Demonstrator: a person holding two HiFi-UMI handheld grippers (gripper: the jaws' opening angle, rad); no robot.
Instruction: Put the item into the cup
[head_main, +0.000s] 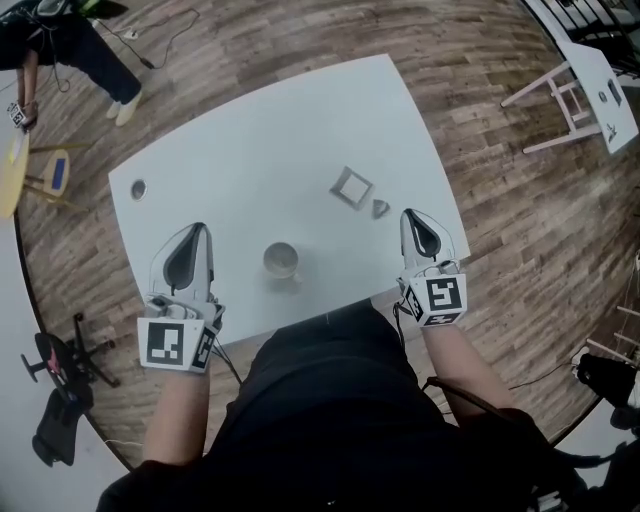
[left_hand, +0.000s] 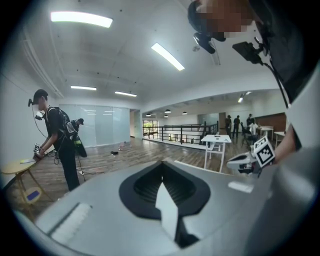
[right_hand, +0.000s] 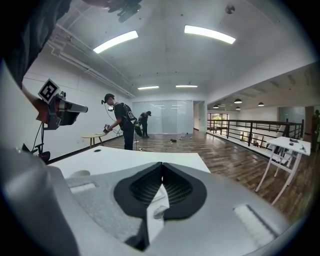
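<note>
Lying just beside right tongs (head_main: 409, 214) — small grey item (head_main: 380, 208)

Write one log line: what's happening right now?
left gripper: shut, empty | right gripper: shut, empty | cup: on table | frame, small piece: outside cup

Head view looks steeply down from above on table (head_main: 300, 130), left gripper (head_main: 200, 232) and right gripper (head_main: 408, 218). Each gripper view sits right behind its own jaws, facing out roughly level, catching the other gripper at its edge
</note>
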